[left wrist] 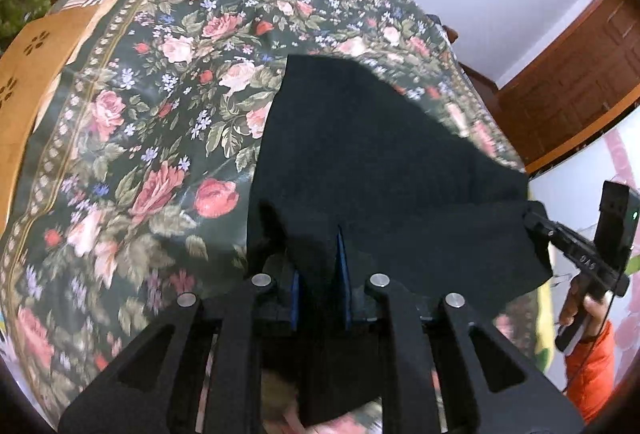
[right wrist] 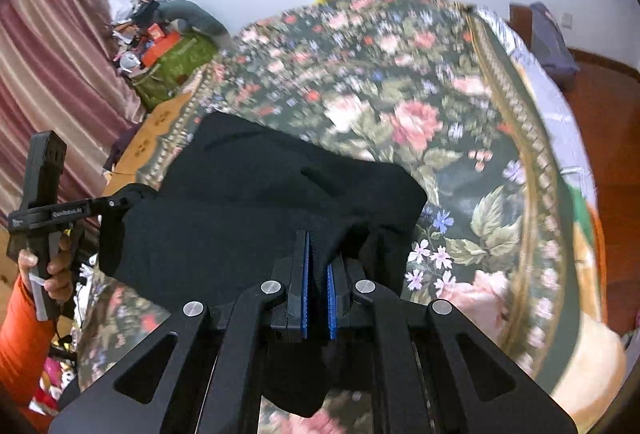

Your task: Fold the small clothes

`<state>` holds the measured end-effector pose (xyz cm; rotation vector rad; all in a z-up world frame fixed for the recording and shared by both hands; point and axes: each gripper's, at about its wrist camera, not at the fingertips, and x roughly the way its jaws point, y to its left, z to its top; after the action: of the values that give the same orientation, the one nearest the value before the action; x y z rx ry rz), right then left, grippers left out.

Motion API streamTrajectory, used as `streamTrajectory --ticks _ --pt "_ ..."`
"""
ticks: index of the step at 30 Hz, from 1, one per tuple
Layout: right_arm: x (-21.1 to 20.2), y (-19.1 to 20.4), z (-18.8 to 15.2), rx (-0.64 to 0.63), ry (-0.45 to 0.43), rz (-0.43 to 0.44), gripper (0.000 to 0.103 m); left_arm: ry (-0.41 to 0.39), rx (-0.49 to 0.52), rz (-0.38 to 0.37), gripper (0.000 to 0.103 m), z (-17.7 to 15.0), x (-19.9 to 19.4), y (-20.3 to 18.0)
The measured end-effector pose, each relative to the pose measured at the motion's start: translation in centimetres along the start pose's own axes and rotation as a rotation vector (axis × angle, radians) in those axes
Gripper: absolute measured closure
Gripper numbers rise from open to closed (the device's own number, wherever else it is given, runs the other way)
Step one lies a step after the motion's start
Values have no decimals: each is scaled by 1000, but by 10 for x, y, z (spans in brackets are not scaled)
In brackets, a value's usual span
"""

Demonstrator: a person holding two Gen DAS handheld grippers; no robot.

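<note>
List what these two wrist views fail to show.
- Black knit garment: its type is unclear; folds hide its shape in both views.
- Left tongs: tips buried in the cloth in the left wrist view.
- Floral bedspread: pattern smeared by motion blur, right wrist view.
- Person: only hands and orange sleeves at the frame edges.

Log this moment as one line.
left tongs: shut on black garment | right tongs: shut on black garment | floral bedspread: beneath

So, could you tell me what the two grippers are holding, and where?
Both hold the black fabric garment by its near edge: left gripper, right gripper, one corner each.
</note>
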<state>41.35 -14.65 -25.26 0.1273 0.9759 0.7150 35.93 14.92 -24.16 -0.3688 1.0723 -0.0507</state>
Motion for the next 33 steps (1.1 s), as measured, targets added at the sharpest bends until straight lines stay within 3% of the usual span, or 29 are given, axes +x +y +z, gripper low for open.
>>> streamTrajectory --ticks 3,5,8,10,12,17,25,33 --pt "-4 -4 -2 -3 -3 25 97 -36 53 33 71 -2 -3 -2" --pt "-12 -3 -2 -13 9 18 92 -54 96 94 54 -2 -10 -6" --pt "-31 5 -4 -60 0 -51 86 -106 154 172 51 -3 -30 -10" --pt "-47 12 -8 -105 -29 -101 68 -133 165 190 46 -8 -51 -11" --pt "-60 17 -13 -143 -59 -117 60 -152 183 185 43 -16 -66 -15" --pt "-79 38 -42 -212 -33 -90 57 -150 251 195 30 -46 -82 -31" --pt "-44 51 -75 -198 60 -30 57 -78 308 177 28 -91 -66 -52" --pt "7 57 -52 -145 53 -17 57 -86 304 164 28 -91 -60 -61"
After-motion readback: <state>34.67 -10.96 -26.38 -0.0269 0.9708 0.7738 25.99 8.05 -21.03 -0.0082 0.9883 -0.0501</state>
